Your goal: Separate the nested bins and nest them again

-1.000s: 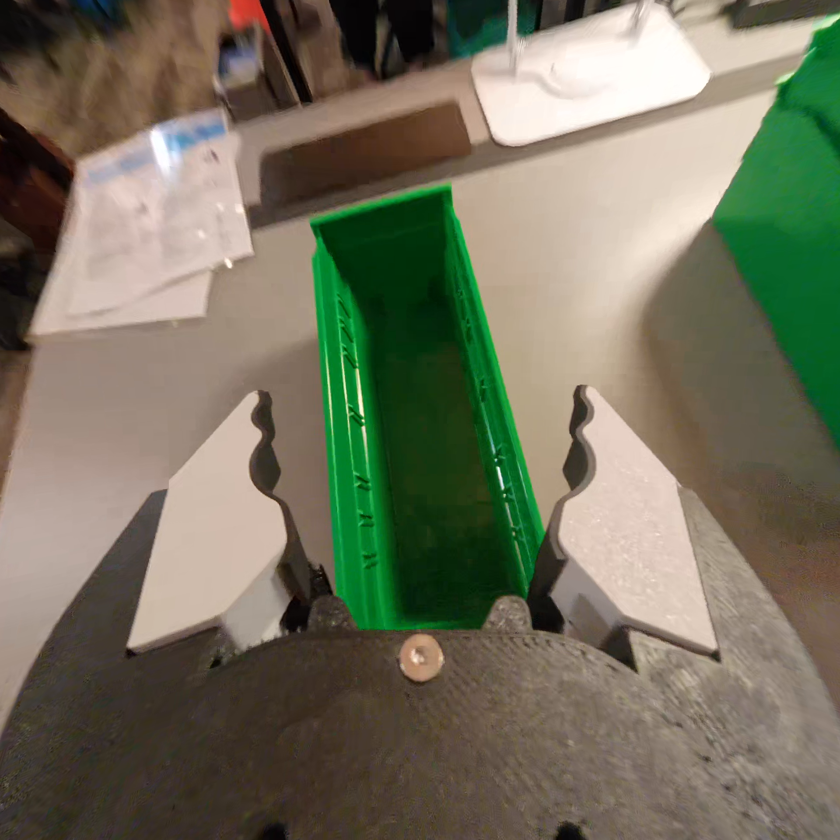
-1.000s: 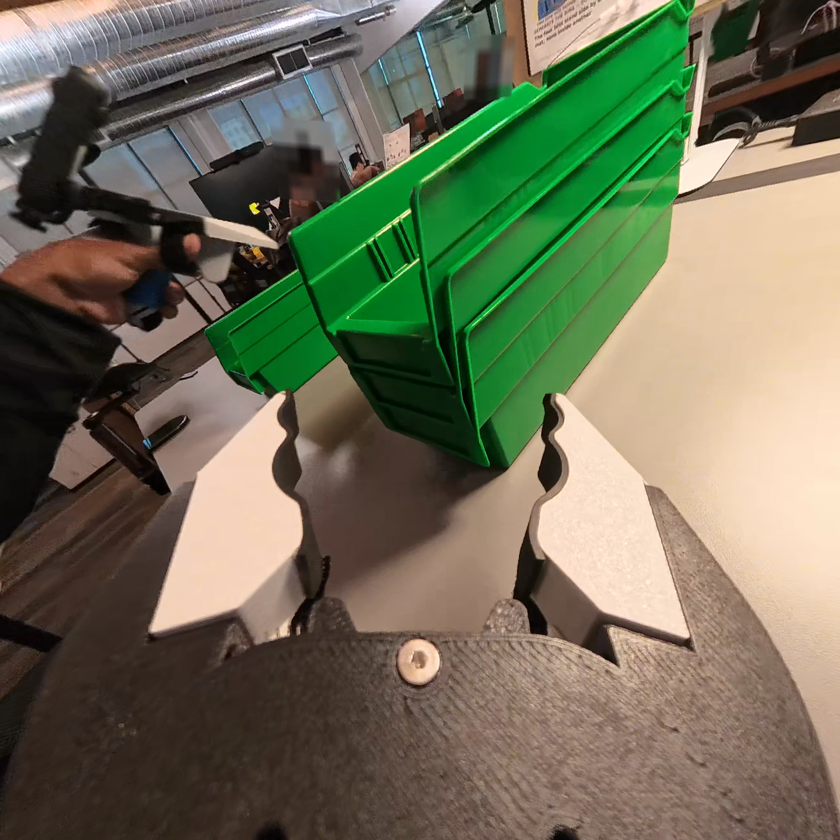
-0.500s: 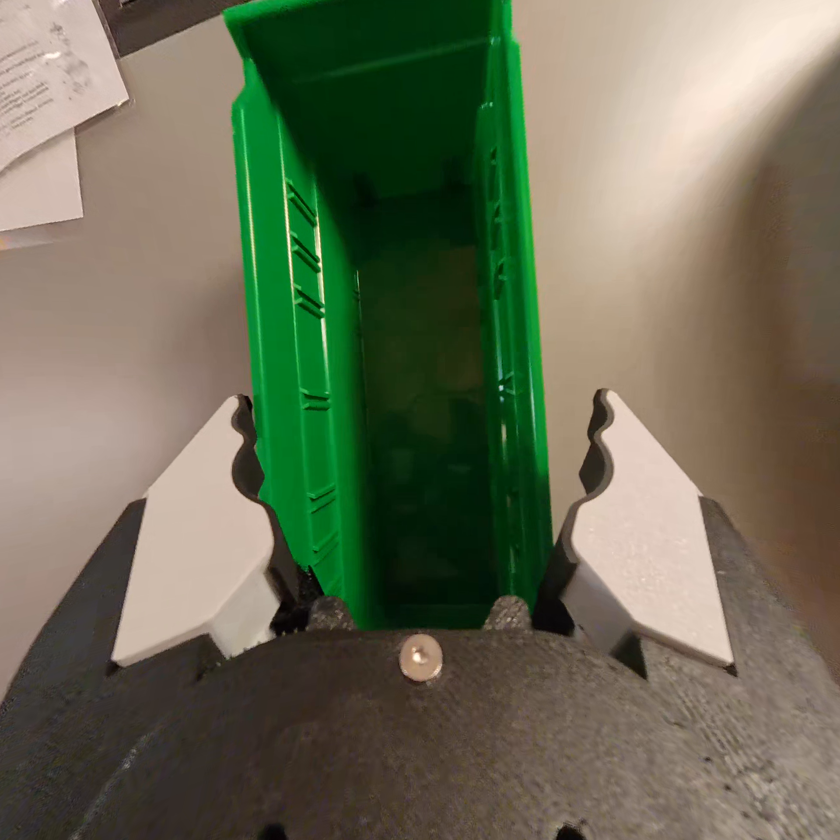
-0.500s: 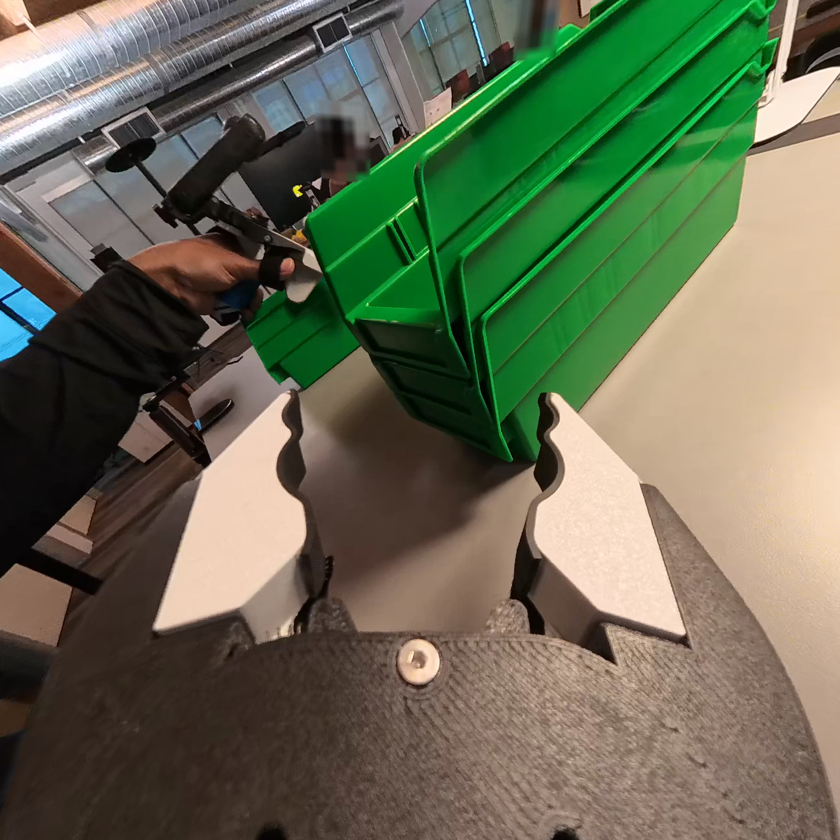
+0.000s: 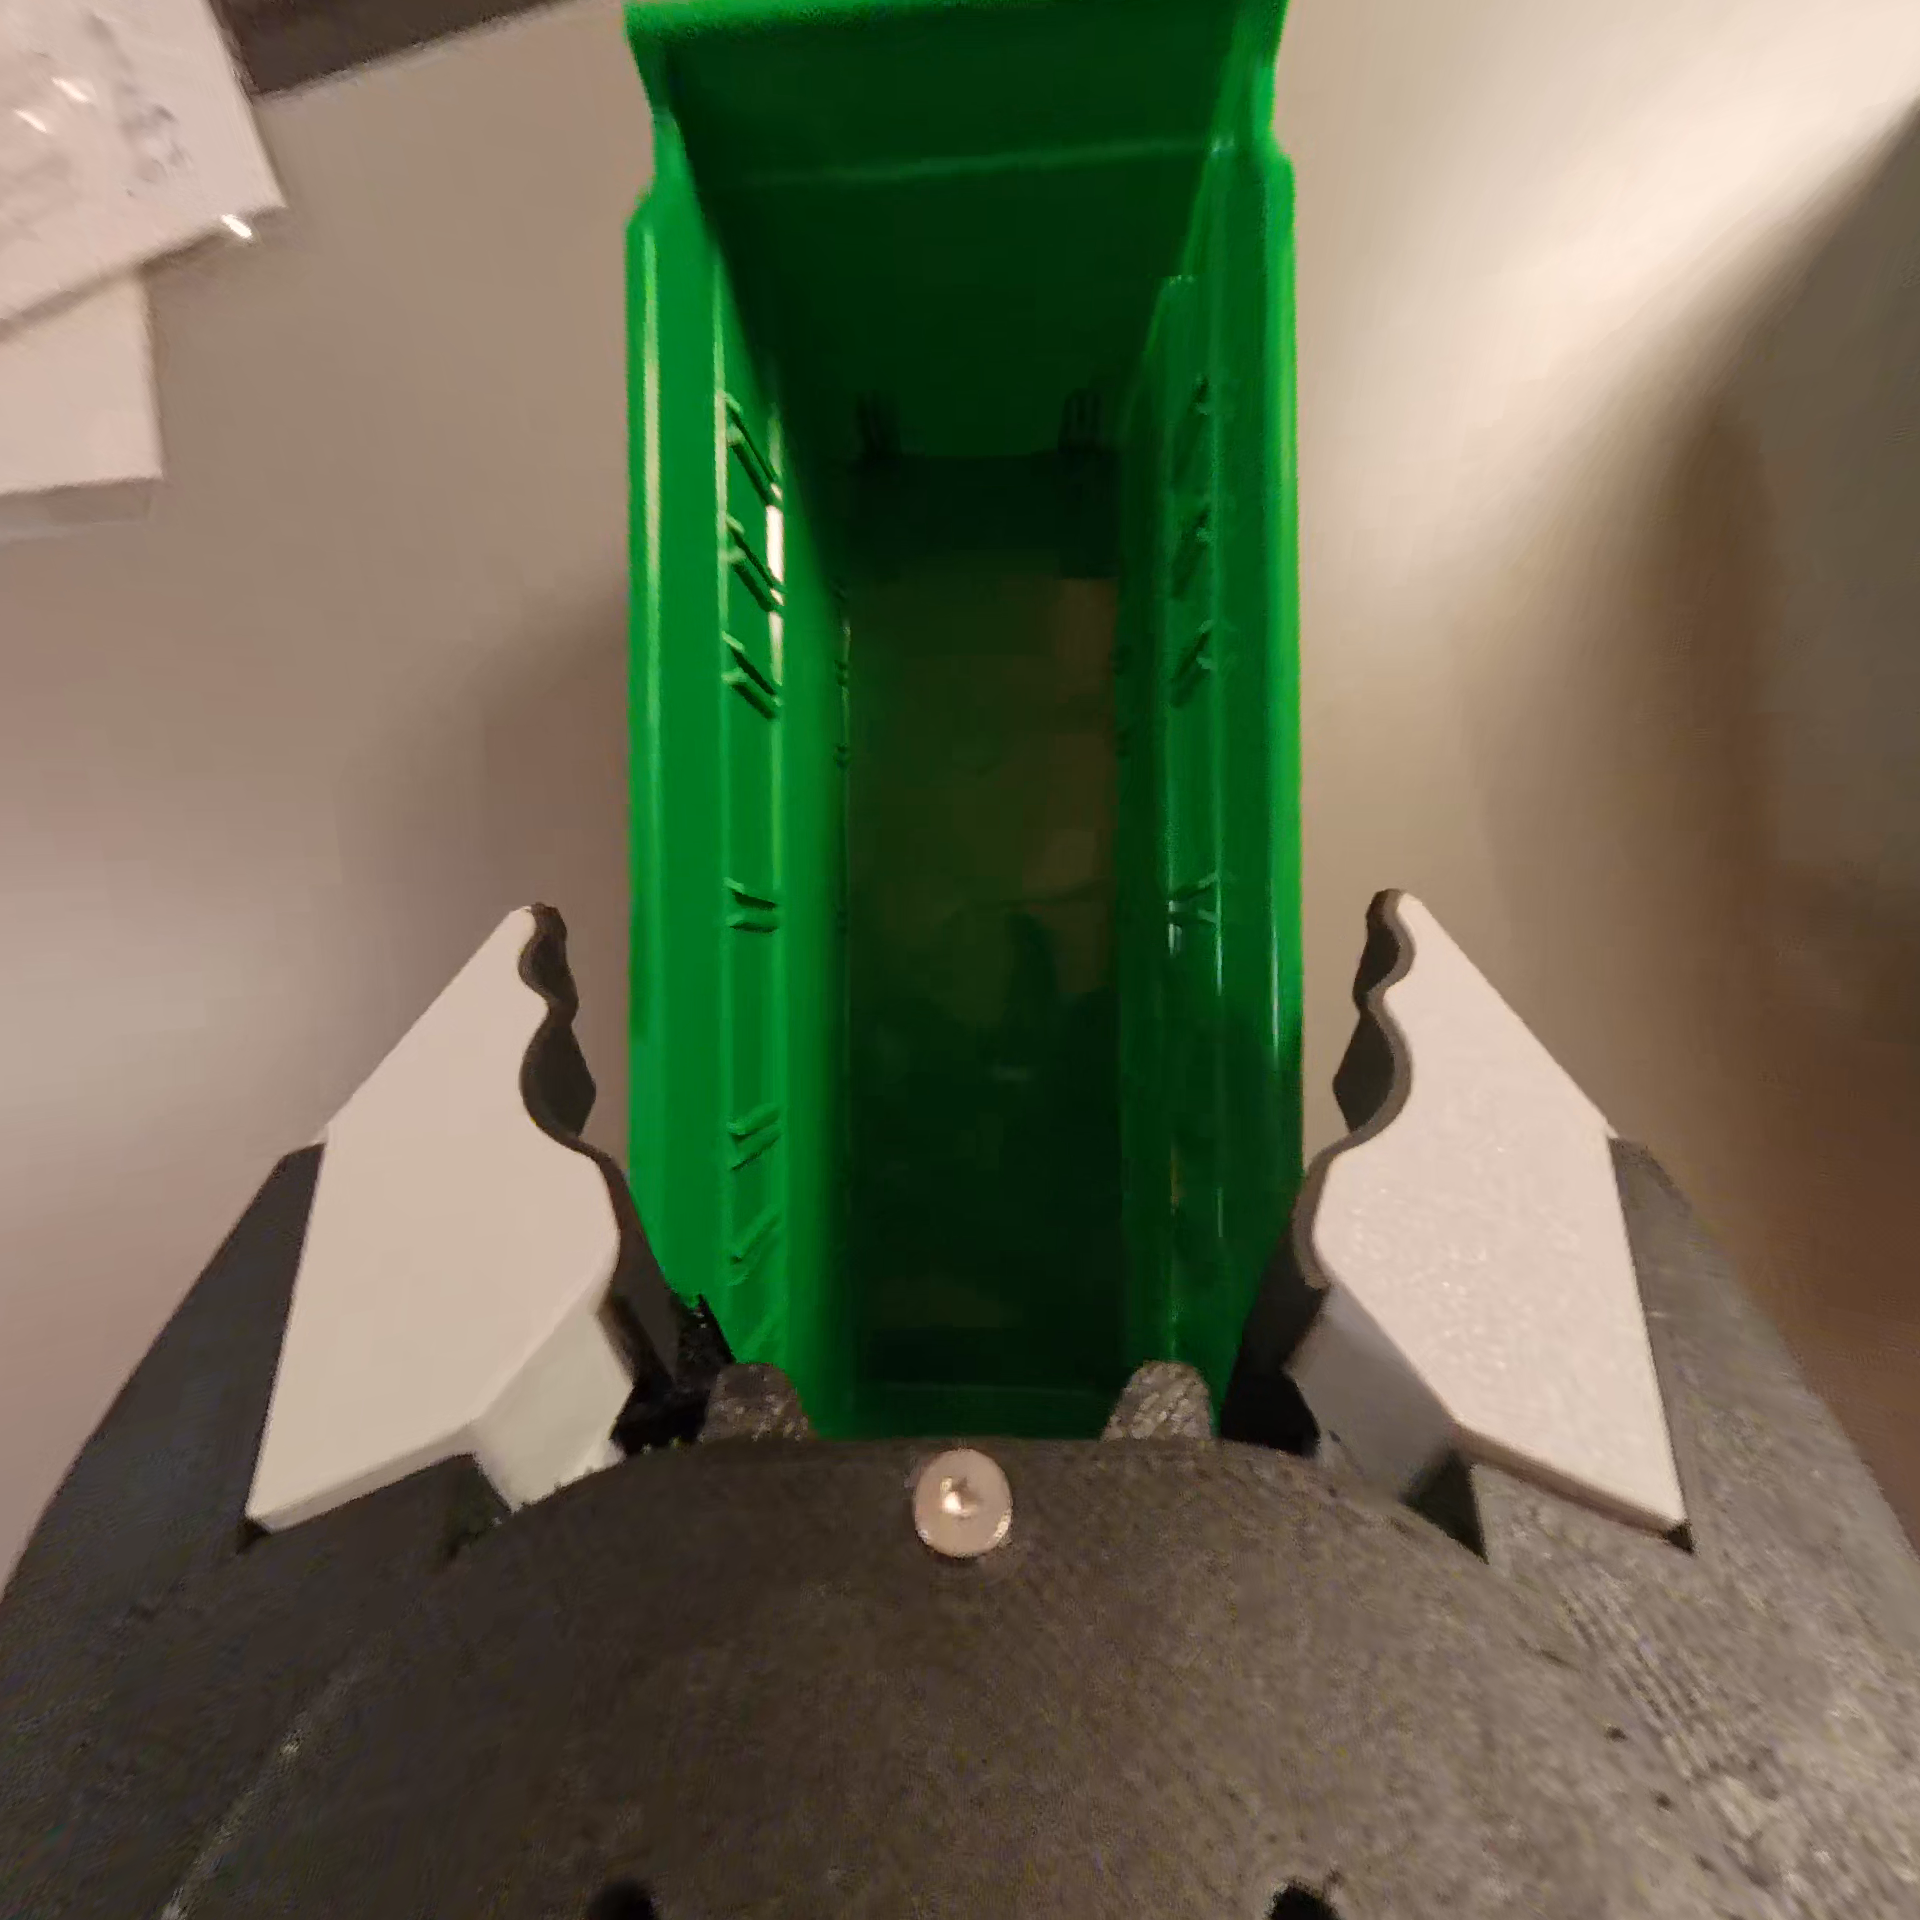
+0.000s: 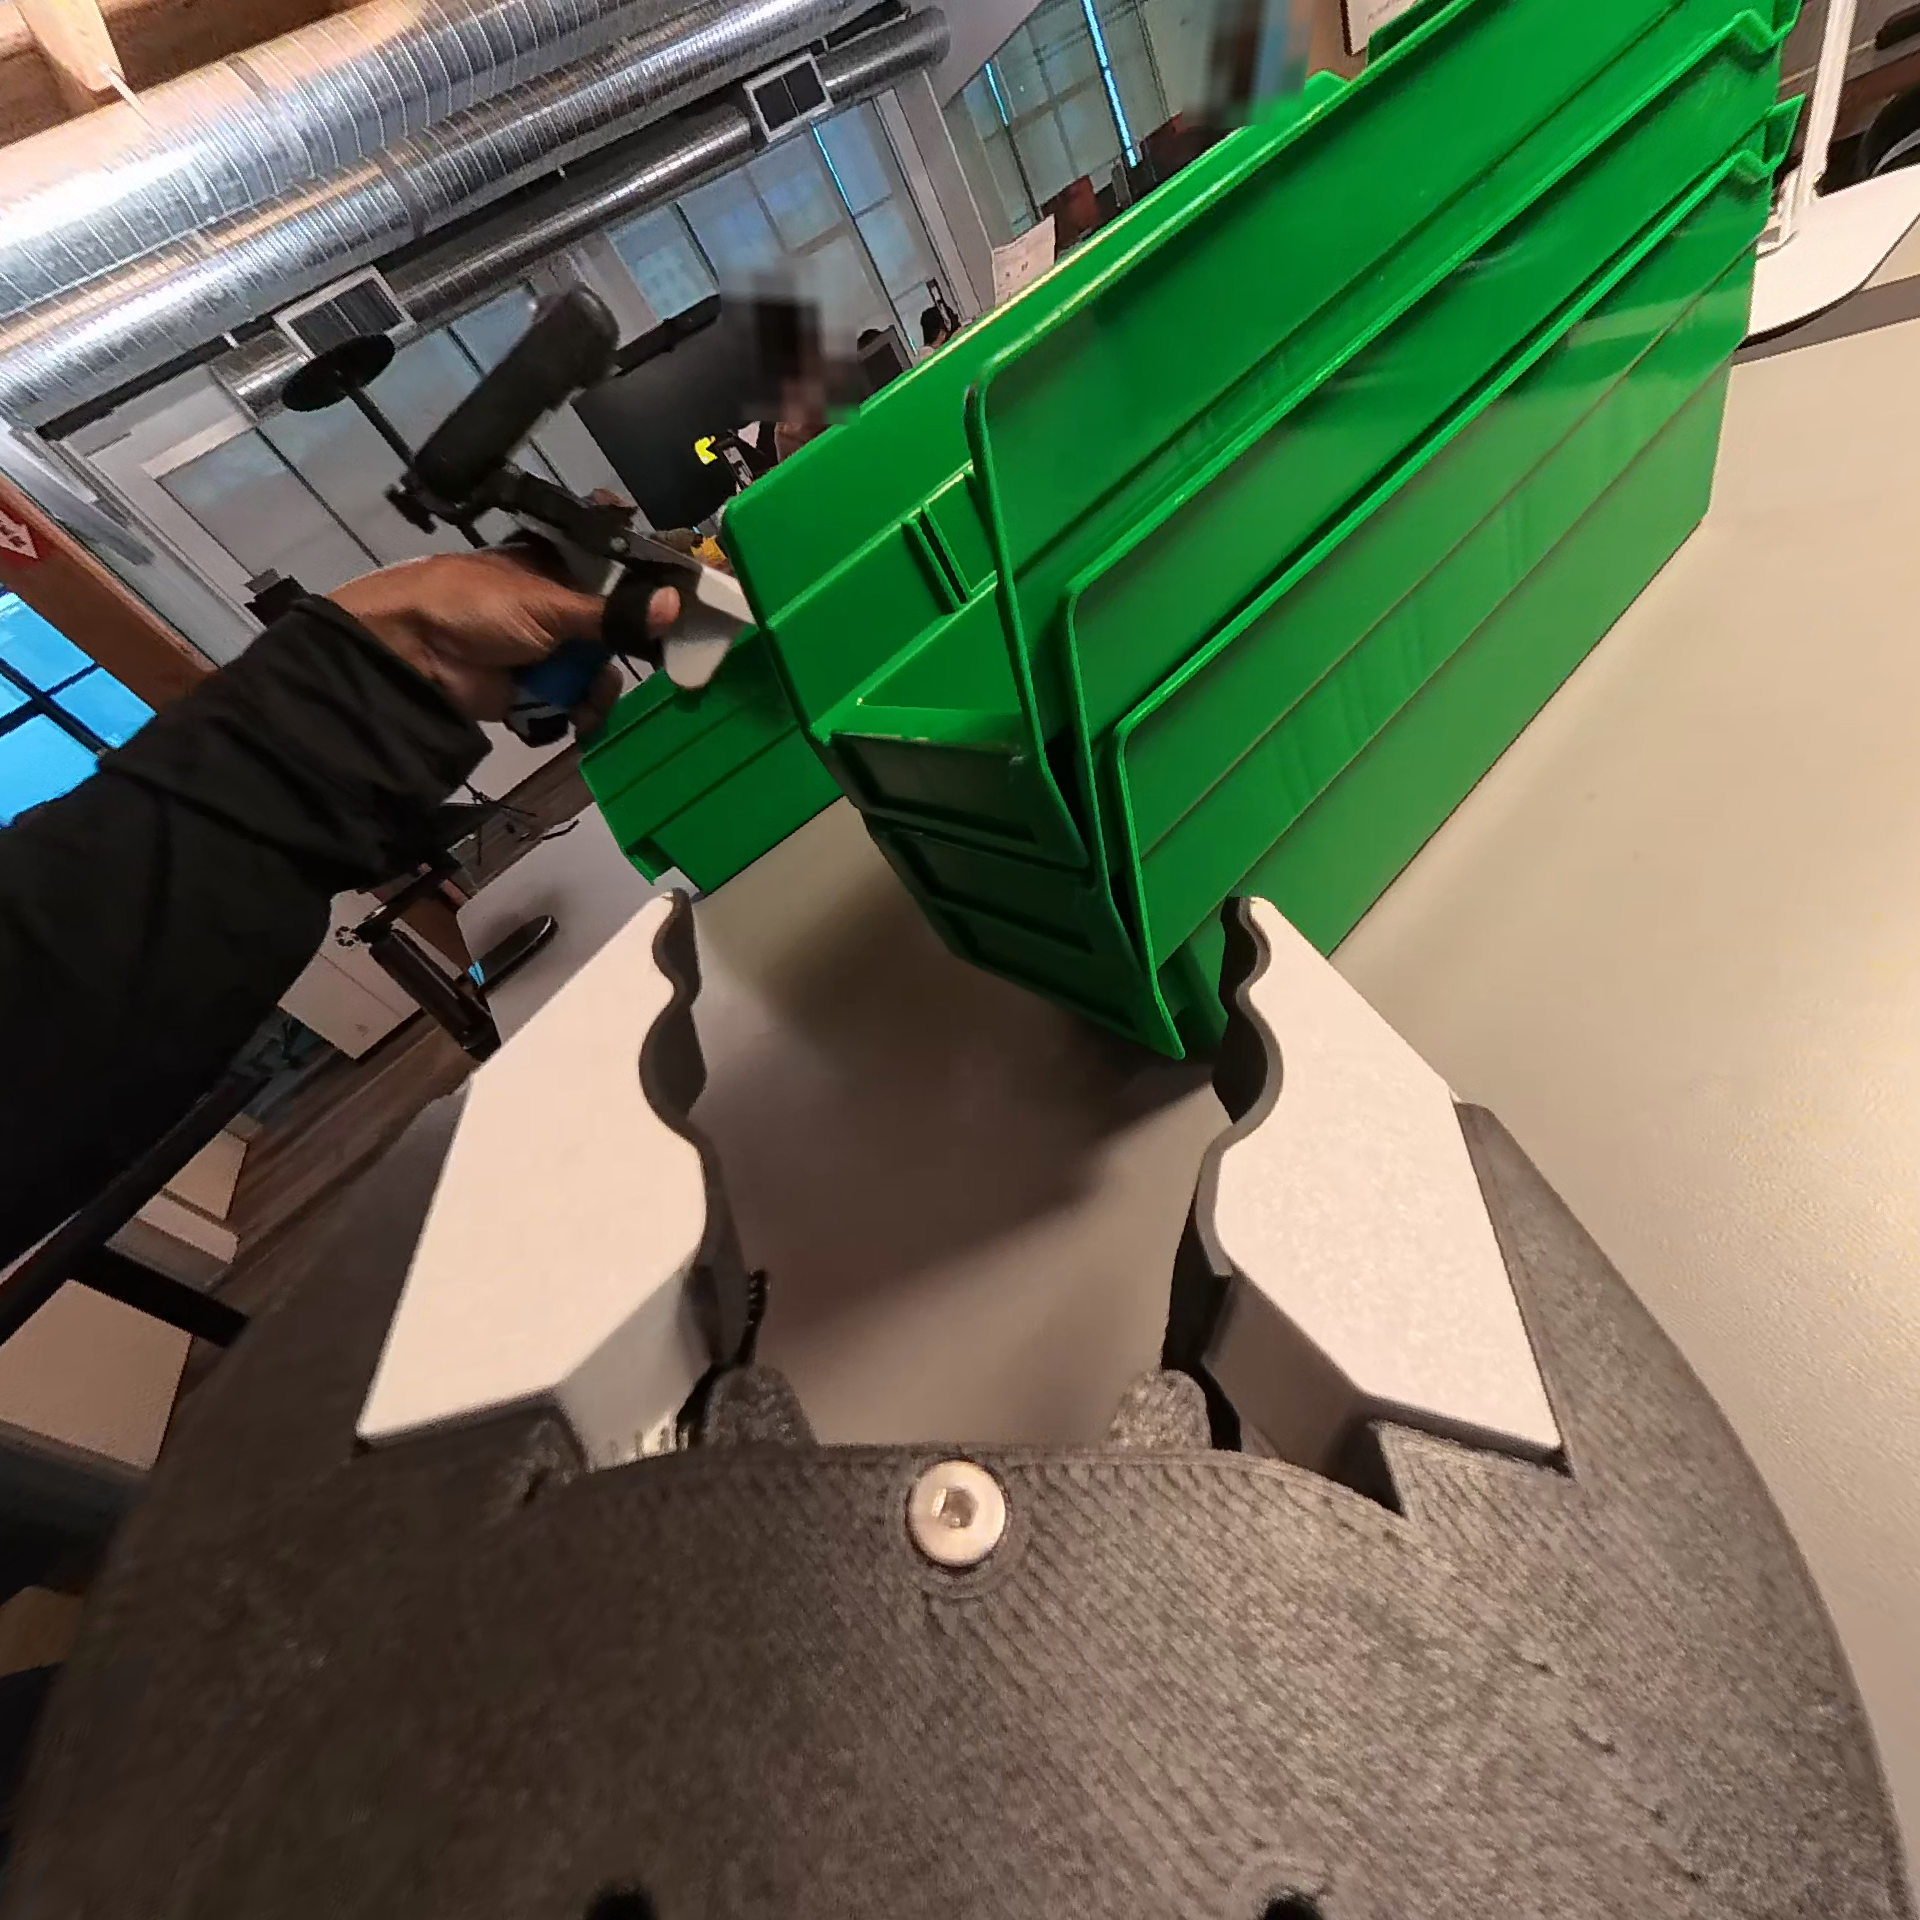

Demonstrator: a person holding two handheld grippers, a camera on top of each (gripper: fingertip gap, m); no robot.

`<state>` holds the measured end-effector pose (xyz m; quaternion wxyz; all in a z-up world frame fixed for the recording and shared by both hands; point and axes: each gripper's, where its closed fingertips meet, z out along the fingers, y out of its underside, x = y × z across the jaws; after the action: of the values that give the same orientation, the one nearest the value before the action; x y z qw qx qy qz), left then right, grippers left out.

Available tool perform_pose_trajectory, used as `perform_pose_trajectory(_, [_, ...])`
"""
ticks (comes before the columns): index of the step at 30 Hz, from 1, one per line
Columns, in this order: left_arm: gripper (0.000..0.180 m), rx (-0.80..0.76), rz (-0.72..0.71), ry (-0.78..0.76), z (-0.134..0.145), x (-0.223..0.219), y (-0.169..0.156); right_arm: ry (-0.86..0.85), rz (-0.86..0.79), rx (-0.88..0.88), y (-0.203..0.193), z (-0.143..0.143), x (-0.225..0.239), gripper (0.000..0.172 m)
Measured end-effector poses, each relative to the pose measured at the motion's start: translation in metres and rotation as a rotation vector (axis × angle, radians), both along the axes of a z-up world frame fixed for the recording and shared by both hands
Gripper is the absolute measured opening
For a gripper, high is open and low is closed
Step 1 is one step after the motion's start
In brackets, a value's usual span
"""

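Since the earlier frame the left gripper [image 5: 966,997] has come lower and closer over the single green bin [image 5: 966,727], and the papers [image 5: 94,239] have slid toward the picture's corner. This bin stands alone on the grey table [image 5: 364,675], between the wide-open fingers [image 5: 436,1195]; a gap shows at each tip, so nothing is gripped. Beside it, the nested stack of green bins [image 6: 1351,520] leans on the same table. The right gripper [image 6: 956,997] is open too, holding nothing, just before the stack.
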<state>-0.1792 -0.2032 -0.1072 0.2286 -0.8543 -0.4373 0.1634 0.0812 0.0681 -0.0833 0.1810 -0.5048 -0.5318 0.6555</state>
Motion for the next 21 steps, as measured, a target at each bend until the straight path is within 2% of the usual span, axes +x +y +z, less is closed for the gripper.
perform_pose_trajectory(1, [0.150,-0.036,-0.007,-0.019,-0.008,0.001,-0.003,0.001,0.000,-0.002,0.000,0.000,0.000,0.101])
perform_pose_trajectory(3, [0.155,-0.114,-0.020,-0.030,-0.018,0.001,-0.009,0.006,0.001,-0.009,0.001,0.001,0.001,0.101])
perform_pose_trajectory(5, [0.145,-0.147,-0.009,-0.011,-0.014,-0.001,-0.010,0.009,0.001,-0.013,0.001,0.002,0.001,0.100])
perform_pose_trajectory(7, [0.126,-0.198,-0.013,0.006,-0.009,-0.001,-0.013,0.004,0.005,-0.016,0.001,0.001,0.001,0.100])
perform_pose_trajectory(10, [0.124,-0.196,-0.043,-0.030,-0.010,0.007,-0.008,-0.005,0.012,-0.019,0.000,0.000,0.000,0.100])
perform_pose_trajectory(15, [0.135,-0.211,-0.119,-0.064,-0.013,0.024,0.000,-0.003,0.023,-0.031,-0.001,0.001,0.001,0.100])
perform_pose_trajectory(21, [0.137,-0.221,-0.207,-0.133,-0.012,0.049,0.008,0.012,0.028,-0.042,-0.001,0.003,0.002,0.100])
